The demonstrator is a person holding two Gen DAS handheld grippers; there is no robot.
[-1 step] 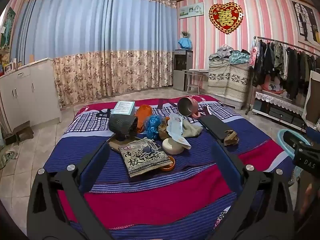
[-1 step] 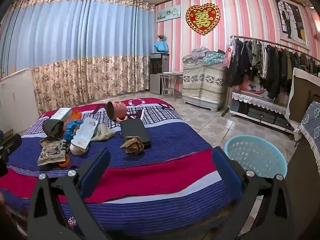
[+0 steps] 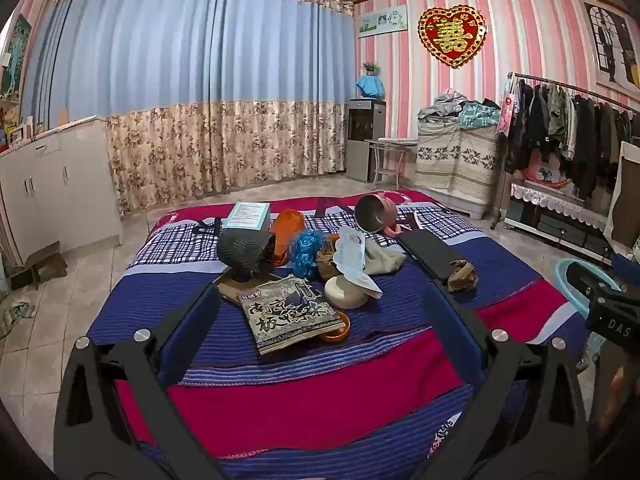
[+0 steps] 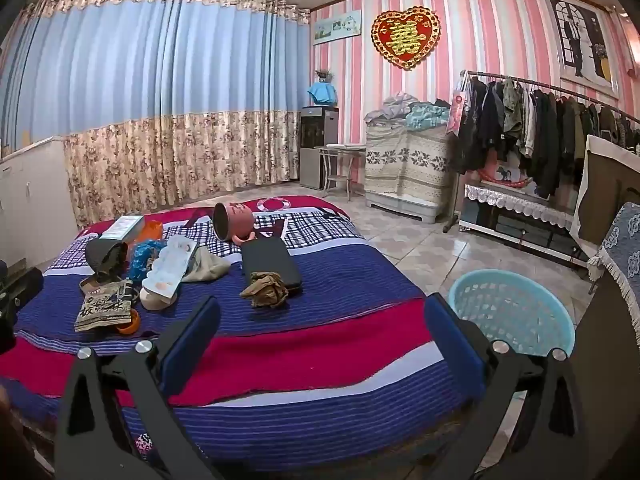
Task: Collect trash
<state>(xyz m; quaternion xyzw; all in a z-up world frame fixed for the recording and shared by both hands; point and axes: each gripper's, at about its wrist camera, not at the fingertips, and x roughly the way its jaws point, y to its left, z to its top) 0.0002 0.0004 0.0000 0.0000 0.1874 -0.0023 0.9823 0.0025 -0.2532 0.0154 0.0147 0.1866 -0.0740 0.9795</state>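
bed [image 3: 280,392]: soft striped blanket; the trash lies in a loose heap on its far half, so anything pressed down on will sink a little.
basket [image 4: 508,312]: light blue plastic, on the floor just beside the bed on the right; probably where the trash goes.
black case [image 4: 272,264]: flat and stiff, lies right of the heap; likely not trash.
pink cup [image 3: 376,214]: tipped on its side at the far end; rigid, likely smooth; take it across the rim.
printed bag [image 3: 288,316]: nearest the left gripper, flat, thin, crinkly, probably light; pinch a raised edge, since it rests partly on an orange lid.
white sleeve [image 4: 170,268]: thin card or plastic leaning on the heap; light, bends easily, take it by its free upper end.
brown wad [image 4: 266,290]: soft crumpled stuff touching the case; squashes, so grip anywhere across the middle.
left gripper [image 3: 320,328]: jaws fully apart, nothing between them, short of the heap.
right gripper [image 4: 320,332]: jaws fully apart, empty, over the near blanket.
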